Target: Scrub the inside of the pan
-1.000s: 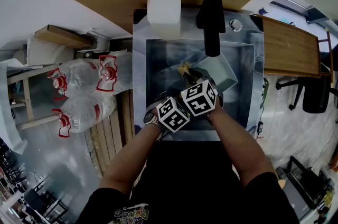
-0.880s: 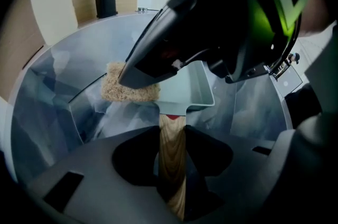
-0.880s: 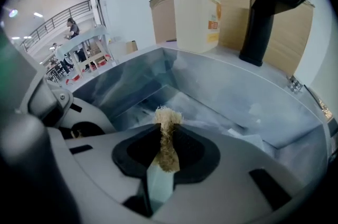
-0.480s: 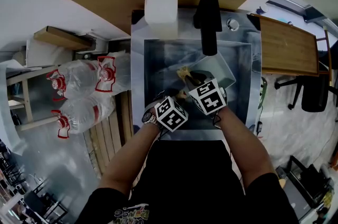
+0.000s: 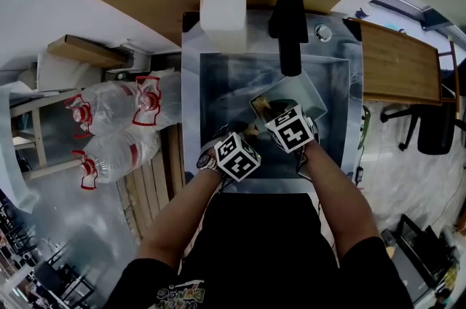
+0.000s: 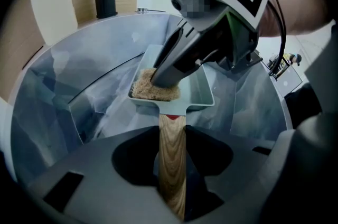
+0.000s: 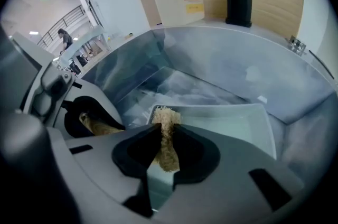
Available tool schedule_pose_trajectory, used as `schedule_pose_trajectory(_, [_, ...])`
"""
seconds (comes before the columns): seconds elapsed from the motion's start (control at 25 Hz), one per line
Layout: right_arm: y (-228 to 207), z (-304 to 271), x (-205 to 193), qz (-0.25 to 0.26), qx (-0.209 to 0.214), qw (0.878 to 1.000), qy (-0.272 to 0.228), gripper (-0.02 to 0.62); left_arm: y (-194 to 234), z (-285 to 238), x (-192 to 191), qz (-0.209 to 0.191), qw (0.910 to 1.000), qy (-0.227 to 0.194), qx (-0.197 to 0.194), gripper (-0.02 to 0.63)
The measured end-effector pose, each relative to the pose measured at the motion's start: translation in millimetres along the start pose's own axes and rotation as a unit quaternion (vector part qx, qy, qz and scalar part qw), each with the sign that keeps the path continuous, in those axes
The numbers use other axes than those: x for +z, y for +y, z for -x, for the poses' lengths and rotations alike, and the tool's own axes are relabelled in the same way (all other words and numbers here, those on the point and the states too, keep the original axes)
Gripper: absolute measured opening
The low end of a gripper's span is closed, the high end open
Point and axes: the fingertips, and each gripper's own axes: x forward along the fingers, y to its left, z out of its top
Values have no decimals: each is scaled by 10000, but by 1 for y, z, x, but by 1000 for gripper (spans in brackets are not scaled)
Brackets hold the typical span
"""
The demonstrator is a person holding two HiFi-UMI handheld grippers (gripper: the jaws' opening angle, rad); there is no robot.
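The pan (image 6: 202, 95) was a shallow rectangular one, pale grey-green, with low straight walls and rounded corners. Its inside was smooth and matt. A light wooden handle (image 6: 171, 136) with clear grain ran out from one short side (a small red mark showed just where the wood met the body). It sat inside the steel sink (image 5: 218, 85), in the part of the basin nearer the person and below the black faucet (image 5: 290, 27), with the handle pointing back toward the person. I could not tell whether its base rested flat on the sink floor.

The left gripper (image 6: 172, 165) had its jaws clamped on the wooden handle. The right gripper (image 7: 163, 148) pinched a tan, coarse scrub sponge (image 7: 167, 118) between narrow jaws. The sponge was pressed down inside the pan, at the corner next to the handle.
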Motion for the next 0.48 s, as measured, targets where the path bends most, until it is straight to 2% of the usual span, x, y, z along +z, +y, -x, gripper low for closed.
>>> schedule_pose_trajectory(0.48, [-12, -8, 0, 114, -113, 9993, 325, 83, -1, 1, 1, 9, 10000, -27, -23, 164])
